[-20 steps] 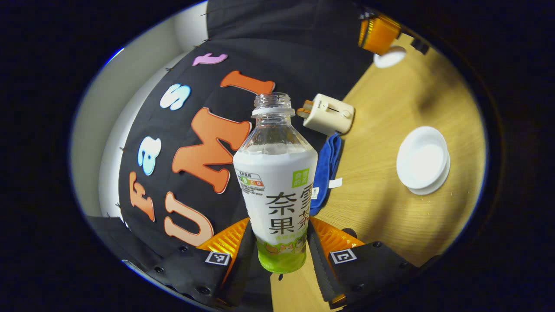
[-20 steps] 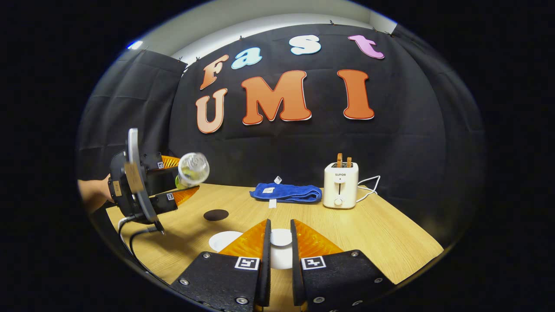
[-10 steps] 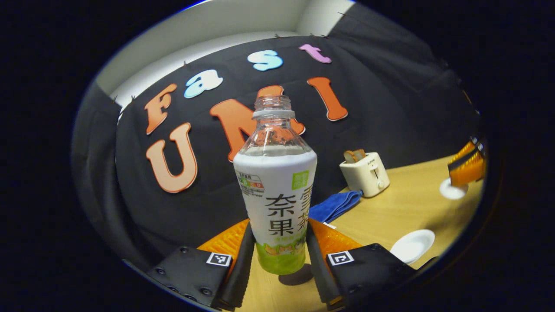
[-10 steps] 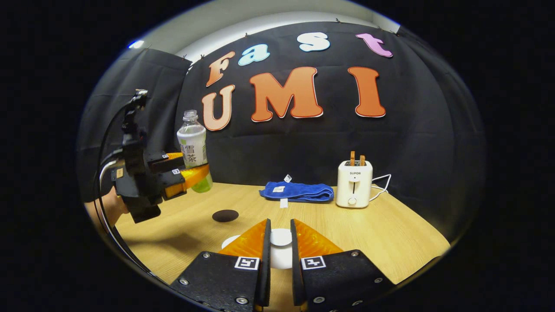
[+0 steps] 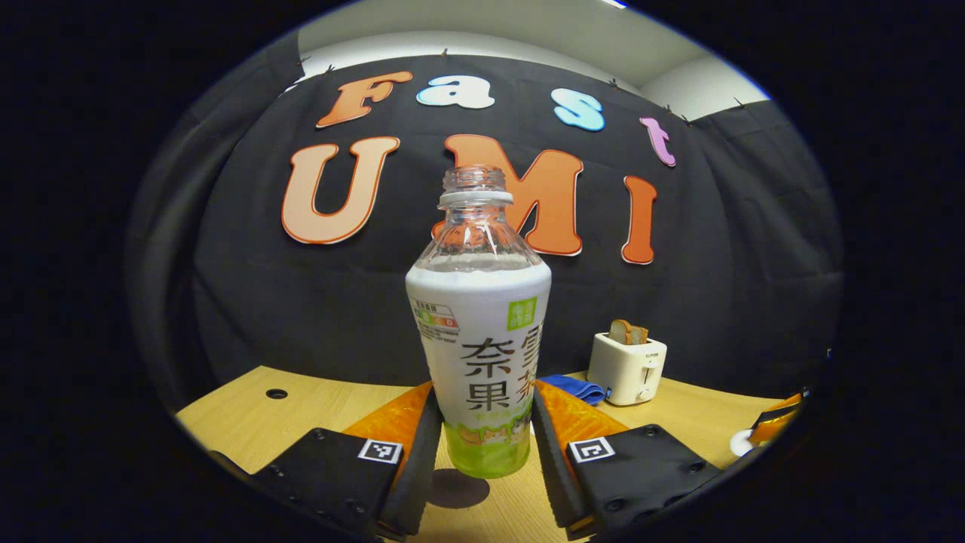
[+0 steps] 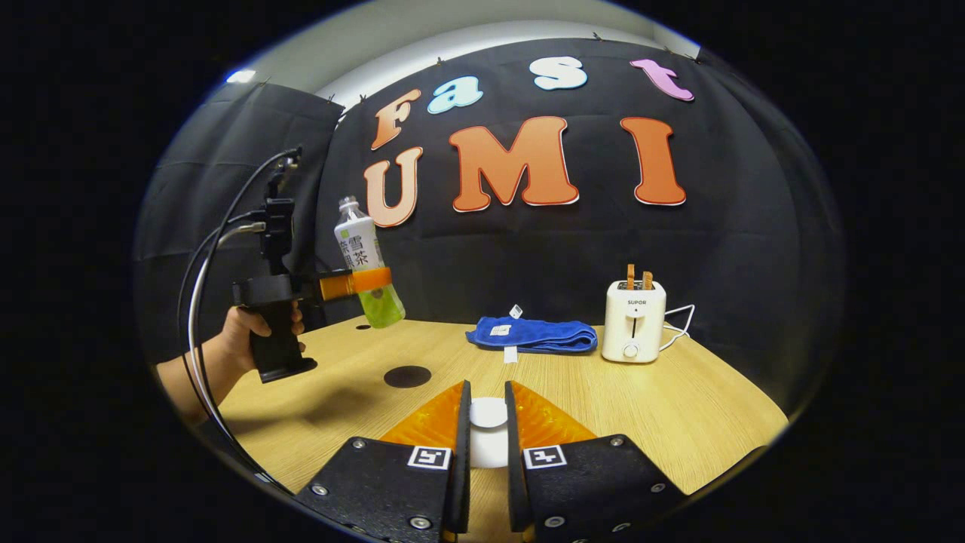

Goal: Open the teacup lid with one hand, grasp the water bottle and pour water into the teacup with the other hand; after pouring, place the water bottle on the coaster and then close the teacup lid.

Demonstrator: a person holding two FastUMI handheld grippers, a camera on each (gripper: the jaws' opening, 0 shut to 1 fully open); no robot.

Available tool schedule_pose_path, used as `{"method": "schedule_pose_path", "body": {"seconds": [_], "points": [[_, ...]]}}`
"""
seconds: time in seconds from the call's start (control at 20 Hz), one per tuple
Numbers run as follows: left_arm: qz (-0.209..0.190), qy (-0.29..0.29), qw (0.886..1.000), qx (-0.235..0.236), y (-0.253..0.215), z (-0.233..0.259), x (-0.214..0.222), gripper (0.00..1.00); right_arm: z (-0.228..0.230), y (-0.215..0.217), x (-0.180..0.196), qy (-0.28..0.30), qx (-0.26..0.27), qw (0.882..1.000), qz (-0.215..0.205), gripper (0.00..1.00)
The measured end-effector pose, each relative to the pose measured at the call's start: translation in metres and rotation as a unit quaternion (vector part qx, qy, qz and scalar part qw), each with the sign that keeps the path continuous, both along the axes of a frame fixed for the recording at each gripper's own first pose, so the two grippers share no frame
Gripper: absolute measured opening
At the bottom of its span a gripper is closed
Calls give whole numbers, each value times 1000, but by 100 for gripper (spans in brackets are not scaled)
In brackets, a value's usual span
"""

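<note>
So the big change from a second ago: the water bottle (image 5: 479,354) was tipped way over on its side then, and now it's back upright with only a slight lean, seen in the right gripper view (image 6: 367,264). The left gripper (image 5: 482,445) has both orange fingers pressed on the lower part of the bottle, cap off, and it's held up in the air above the table (image 6: 678,407). A hand (image 6: 249,335) grips the black handle under it.

The right gripper (image 6: 487,445) hasn't really budged. Its fingers are clamped on the white teacup lid (image 6: 488,413), lifted off the table. The teacup itself was the white thing under the lid earlier; right now I honestly can't make it out behind the fingers, so take that with a grain of salt.

The dark round coaster (image 6: 407,376) sits on the wood down and to the right of the bottle, with bare table all around it. Blue towel (image 6: 531,335) and the toaster (image 6: 635,320) are well back by the wall, apart from everything. The far-right table edge is close behind the toaster, and there's a small hole (image 5: 276,394) in the tabletop near the left corner.
</note>
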State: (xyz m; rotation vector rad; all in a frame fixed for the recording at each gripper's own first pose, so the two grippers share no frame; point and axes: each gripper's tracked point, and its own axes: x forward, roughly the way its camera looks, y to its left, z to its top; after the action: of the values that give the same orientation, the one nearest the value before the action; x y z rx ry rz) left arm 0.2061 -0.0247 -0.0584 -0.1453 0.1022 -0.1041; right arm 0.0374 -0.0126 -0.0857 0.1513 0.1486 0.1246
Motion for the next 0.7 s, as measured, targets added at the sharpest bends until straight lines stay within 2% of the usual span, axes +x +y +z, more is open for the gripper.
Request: {"method": "schedule_pose_path", "body": {"seconds": [0.05,0.15,0.25,0.35,0.4,0.45,0.65,0.7], "points": [[1,11,1000,-5,3,-10,11,66,1,-1,0,-1,0,1000,-1,21],[4,34,999,-21,5,-30,20,63,-1,-1,0,0,-1,1000,-1,21],[-2,57,998,-37,2,-56,28,66,-2,2,1,1,2,1000,2,21],[0,86,996,-32,5,-83,30,63,-3,4,0,1,4,1000,5,21],[2,96,995,-27,6,-94,32,66,-4,4,2,1,2,1000,4,21],[2,104,994,-24,4,-101,34,63,-5,4,2,4,-2,1000,5,21],[3,124,992,-4,7,-123,36,69,-9,5,4,11,-2,1000,4,21],[4,124,992,2,8,-125,37,66,-9,6,5,10,-2,1000,4,21]]}}
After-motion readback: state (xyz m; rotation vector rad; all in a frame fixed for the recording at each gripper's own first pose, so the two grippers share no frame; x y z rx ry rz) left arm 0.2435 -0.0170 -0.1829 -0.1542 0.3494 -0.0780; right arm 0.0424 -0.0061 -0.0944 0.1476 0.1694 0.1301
